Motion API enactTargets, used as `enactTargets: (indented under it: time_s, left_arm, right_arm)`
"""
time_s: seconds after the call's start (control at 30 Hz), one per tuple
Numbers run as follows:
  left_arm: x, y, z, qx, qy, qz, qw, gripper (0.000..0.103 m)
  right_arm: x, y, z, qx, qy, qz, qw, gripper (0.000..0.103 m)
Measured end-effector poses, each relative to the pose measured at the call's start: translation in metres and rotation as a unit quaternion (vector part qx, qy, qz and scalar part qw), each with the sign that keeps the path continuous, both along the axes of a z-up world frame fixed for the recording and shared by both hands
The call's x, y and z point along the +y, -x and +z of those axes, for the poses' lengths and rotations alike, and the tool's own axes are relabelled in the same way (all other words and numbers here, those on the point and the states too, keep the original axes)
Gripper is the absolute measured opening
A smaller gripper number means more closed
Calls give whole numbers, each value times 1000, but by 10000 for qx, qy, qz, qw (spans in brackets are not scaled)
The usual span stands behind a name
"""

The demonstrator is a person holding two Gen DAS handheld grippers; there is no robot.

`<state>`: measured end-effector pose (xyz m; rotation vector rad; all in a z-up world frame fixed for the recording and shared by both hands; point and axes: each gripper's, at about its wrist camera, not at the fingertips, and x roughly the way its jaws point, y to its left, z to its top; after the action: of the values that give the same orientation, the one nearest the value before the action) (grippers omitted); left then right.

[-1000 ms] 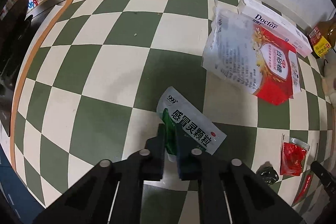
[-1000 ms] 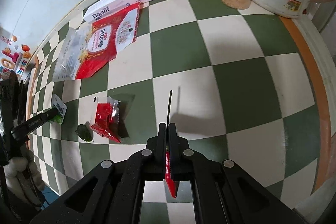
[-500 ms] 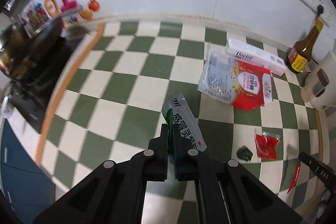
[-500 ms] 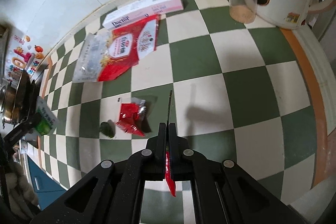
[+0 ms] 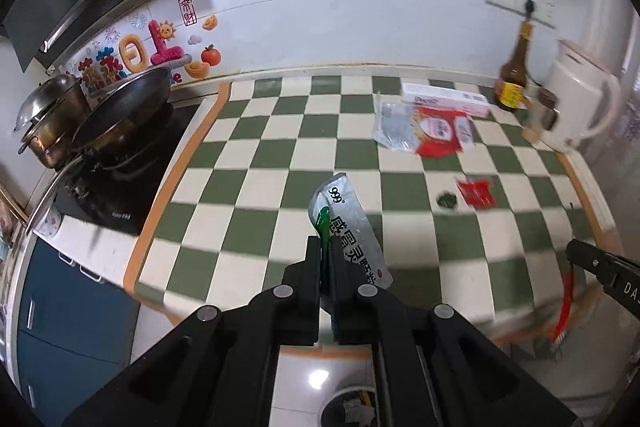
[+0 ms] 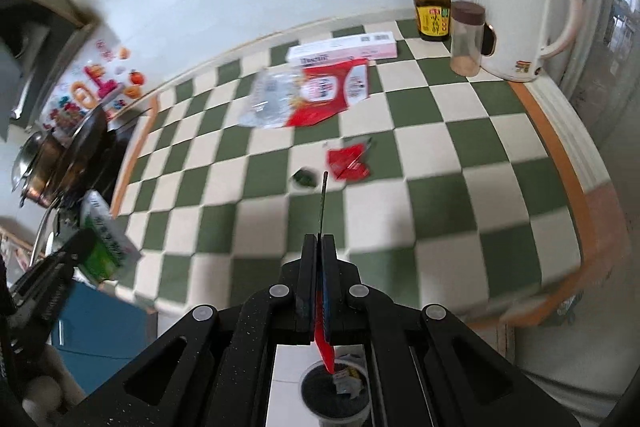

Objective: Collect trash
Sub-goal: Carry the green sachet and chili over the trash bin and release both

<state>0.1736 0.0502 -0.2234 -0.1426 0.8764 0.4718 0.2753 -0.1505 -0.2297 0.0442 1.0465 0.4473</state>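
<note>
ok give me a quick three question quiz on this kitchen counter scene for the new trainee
1. True or false: the left tool is shut on the silver and green medicine sachet.
2. What does the right tool grip: A) the small crumpled red wrapper, B) the thin red chilli pepper, C) the pink and white carton?
3. Fill in: the brown glass sauce bottle stands upright beside the clear ____ jar.

Key: 1 true. 2 B, the chilli; the wrapper and carton lie on the checked counter. 3 plastic.

Checkered counter (image 6: 440,163), red bag (image 6: 320,95), box (image 6: 344,51)
</note>
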Motion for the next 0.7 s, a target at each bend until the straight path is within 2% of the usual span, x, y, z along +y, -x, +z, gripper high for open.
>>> enactTargets:
  time_s: [0.1,0.2,0.3,0.4,0.5,0.53,0.63,0.7]
  left_arm:
    - [-6,38,-4,29,117,-235,9997,1]
    - [-14,73,-18,208,284,-434,9984,1]
    - [-23,100,-51,581,571,-599,9949,1]
    - [-29,115,-93,991,943,-656,9884,1]
    - [-29,126,-157,1468,1657,-592,9734,1]
    - [-29,127,-176,1586,1892,-575,9673,1]
    - [-28,127,-257,2024,2569,-427,9440,2]
    - [-29,129,-311,2224,2858,-299,9316,2]
  right_arm:
    - [1,58,7,-65,-41,-56,10000,2]
    - [2,111,1,32,-2,-63,10000,2]
    - [1,151,-21,289,94,-36,9995,2]
    - [-5,182,-61,652,211,-60,9976,2]
    - [-15,199,-112,1104,217,-75,9936,2]
    - [-19,204,-136,1309,218,-88,9911,2]
    - [-28,212,-201,1791,219,-102,9835,2]
    - [-35,217,-260,2148,187,-99,9764,2]
